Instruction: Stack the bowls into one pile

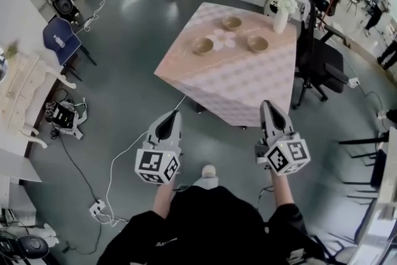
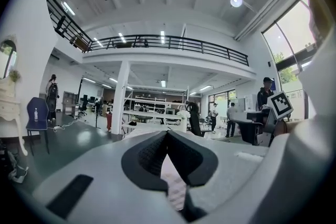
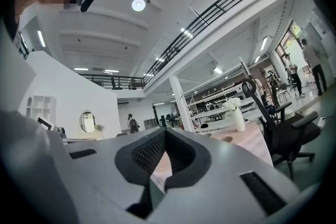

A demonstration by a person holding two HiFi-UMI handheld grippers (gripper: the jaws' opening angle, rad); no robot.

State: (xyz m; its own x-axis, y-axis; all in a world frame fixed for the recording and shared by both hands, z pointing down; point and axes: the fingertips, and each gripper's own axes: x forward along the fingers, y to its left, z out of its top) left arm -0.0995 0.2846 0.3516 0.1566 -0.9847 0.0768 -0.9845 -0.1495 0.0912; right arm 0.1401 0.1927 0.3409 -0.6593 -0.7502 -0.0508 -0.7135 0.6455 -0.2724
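Observation:
Three tan bowls stand apart on a table with a pink checked cloth (image 1: 236,80): one at the left (image 1: 202,46), one at the back (image 1: 231,23), one at the right (image 1: 257,43). A flat white flower shape (image 1: 223,39) lies between them. Both grippers are held level over the floor, short of the table's near edge. The left gripper (image 1: 172,113) is shut with nothing in it, its pads meeting at the tip (image 2: 167,134). The right gripper (image 1: 268,103) is also shut and empty (image 3: 165,131).
A white vase of flowers (image 1: 281,18) stands on the table's far right corner. A black office chair (image 1: 319,62) is close to the table's right side. A white cable and power strip (image 1: 97,208) lie on the grey floor at left, near a blue chair (image 1: 62,40).

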